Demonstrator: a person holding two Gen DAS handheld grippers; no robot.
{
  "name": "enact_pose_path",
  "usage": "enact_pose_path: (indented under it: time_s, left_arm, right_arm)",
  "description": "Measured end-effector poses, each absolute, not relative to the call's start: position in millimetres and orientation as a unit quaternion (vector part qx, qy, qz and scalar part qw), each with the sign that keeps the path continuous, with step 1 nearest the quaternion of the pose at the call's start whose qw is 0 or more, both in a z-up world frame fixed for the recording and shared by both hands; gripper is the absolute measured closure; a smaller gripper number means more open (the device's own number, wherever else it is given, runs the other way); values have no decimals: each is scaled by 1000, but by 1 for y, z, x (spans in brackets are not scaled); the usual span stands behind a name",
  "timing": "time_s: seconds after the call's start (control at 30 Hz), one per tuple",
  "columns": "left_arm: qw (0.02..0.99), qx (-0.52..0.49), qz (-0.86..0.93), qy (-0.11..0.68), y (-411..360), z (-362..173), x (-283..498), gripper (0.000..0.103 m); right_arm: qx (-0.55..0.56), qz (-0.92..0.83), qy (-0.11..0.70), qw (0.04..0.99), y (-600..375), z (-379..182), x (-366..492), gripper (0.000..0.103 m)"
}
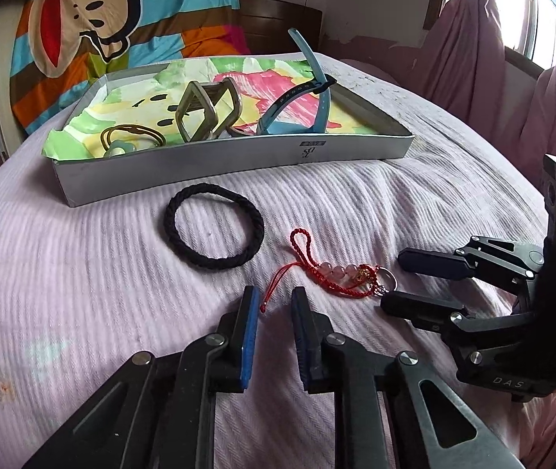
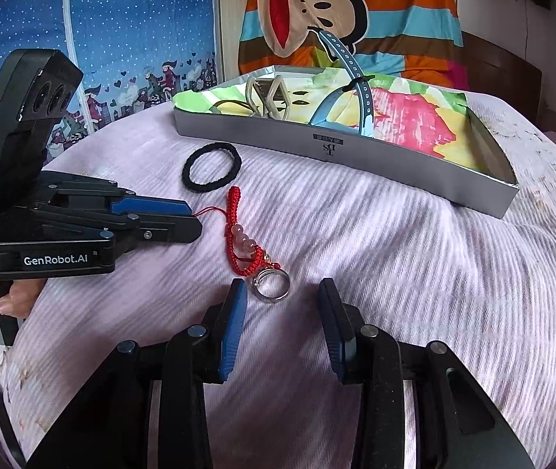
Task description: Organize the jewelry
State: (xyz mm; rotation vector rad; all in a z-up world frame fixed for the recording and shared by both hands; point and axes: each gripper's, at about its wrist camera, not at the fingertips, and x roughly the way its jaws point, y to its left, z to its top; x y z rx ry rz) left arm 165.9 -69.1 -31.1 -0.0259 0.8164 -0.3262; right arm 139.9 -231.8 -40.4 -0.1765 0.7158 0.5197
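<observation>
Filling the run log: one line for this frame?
left claw: open, at red cord charm | right claw: open, at ring | black hair tie: outside tray

Both cams sit low over the bed (image 1: 82, 273), right behind their own fingers. The left wrist view looks forward at the tray (image 1: 238, 160), with the right tool (image 1: 395, 277) poking in from its right. The right wrist view faces the same tray (image 2: 356, 148) from further right, left tool (image 2: 195, 219) at its left. Both share the red charm (image 1: 332, 273) (image 2: 242, 242) and black hair tie (image 1: 213, 230) (image 2: 211, 170), up close.
</observation>
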Motion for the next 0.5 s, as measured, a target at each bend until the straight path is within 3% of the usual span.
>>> enact_pose_path:
  time_s: [0.13,0.27,0.37,0.5]
  left_arm:
    - [907,-7,-147,395,-69,-33,166,93]
    - [909,3,-140,393,-71,-33,164,98]
    - [911,4,-140,388,-71,-33,162,99]
    - [914,3,-147,379,-71,-31,156,100]
  right_arm:
    - [-99,248,344,900,-226,-42,138,70]
    - [-111,249,344,899,-221,-42,136,76]
    - [-111,249,344,899,-222,-41,136,84]
    - [-111,247,340,901,-223,-41,135,85]
